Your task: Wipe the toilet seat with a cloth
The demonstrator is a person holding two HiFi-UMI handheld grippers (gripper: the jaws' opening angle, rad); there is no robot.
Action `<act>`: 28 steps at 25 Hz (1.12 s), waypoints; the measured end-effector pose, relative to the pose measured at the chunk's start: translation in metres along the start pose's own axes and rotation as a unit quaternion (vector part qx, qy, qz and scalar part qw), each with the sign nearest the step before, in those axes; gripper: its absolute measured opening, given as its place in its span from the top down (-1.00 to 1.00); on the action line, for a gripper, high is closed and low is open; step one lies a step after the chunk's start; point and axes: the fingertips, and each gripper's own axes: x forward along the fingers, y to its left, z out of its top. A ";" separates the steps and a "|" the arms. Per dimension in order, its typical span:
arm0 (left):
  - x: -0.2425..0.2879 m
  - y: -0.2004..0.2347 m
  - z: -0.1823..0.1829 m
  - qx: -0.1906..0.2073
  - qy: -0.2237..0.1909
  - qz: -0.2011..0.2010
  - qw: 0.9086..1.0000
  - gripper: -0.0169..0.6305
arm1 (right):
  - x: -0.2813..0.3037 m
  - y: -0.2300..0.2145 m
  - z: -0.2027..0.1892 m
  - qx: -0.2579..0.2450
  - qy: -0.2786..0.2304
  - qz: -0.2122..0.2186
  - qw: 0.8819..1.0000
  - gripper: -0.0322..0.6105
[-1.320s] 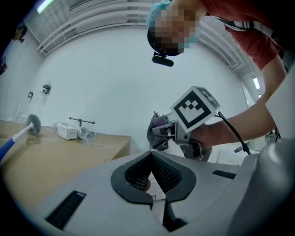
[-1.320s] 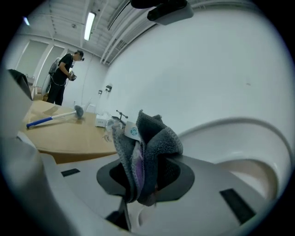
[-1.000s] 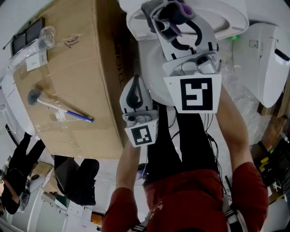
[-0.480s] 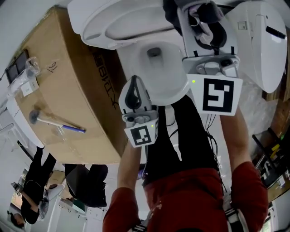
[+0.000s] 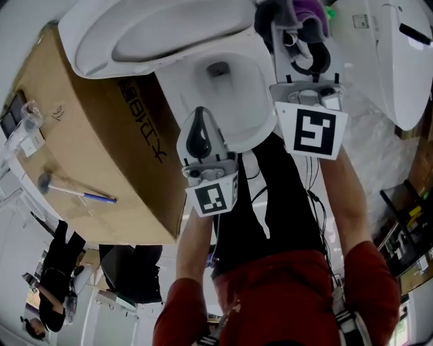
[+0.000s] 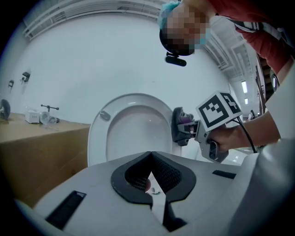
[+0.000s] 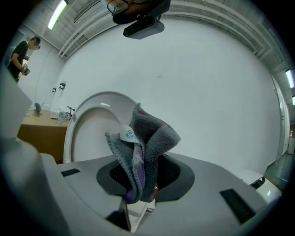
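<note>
Head view, nearest first.

- **Centre:** left tongs [image 5: 198, 116], pressed together on nothing, aimed toward the toilet bowl [image 5: 233, 94].
- **1 o'clock:** right tongs [image 5: 302, 27], pinching a grey-and-purple cloth [image 5: 309, 9] by a bunched fold, with the loose end poking out past the tips.
- **Cloth:** soft, light and fleecy, limp enough to flop. Judged likely to drag rather than slide on glazed ware. Best held deep in the bunch, with a broad pad left free for wiping.
- **11 o'clock, farther off:** toilet seat [image 5: 101, 51], tipped up. Hard and smooth, probably hinged and apt to swing if pushed. Possibly seat and lid together, hard to separate from here.
- **9 o'clock:** cardboard box [image 5: 81, 149], beside the bowl.
</note>
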 end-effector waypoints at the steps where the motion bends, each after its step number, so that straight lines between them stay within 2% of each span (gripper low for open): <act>1: 0.002 -0.002 -0.003 -0.001 0.001 0.000 1.000 0.91 | 0.002 0.001 -0.013 -0.004 0.012 0.003 1.000 0.60; 8: 0.008 -0.001 -0.028 0.005 0.015 0.010 1.000 0.91 | 0.011 0.017 -0.105 -0.022 0.084 0.034 0.996 0.60; 12: 0.011 0.009 -0.039 0.011 0.016 0.029 0.999 0.91 | 0.003 0.037 -0.164 -0.006 0.161 0.059 0.985 0.60; 15: 0.015 0.016 -0.044 0.009 0.015 0.041 0.999 0.91 | -0.002 0.053 -0.197 -0.003 0.192 0.082 0.978 0.60; 18: 0.019 0.022 -0.048 0.012 0.016 0.049 0.999 0.91 | 0.000 0.060 -0.226 0.008 0.221 0.087 0.971 0.60; 21: 0.022 0.026 -0.051 0.014 0.017 0.057 0.998 0.91 | 0.007 0.057 -0.241 0.007 0.233 0.079 0.969 0.60; 28: 0.019 0.028 -0.055 0.012 0.024 0.063 0.998 0.91 | 0.016 0.058 -0.245 0.000 0.236 0.079 0.969 0.60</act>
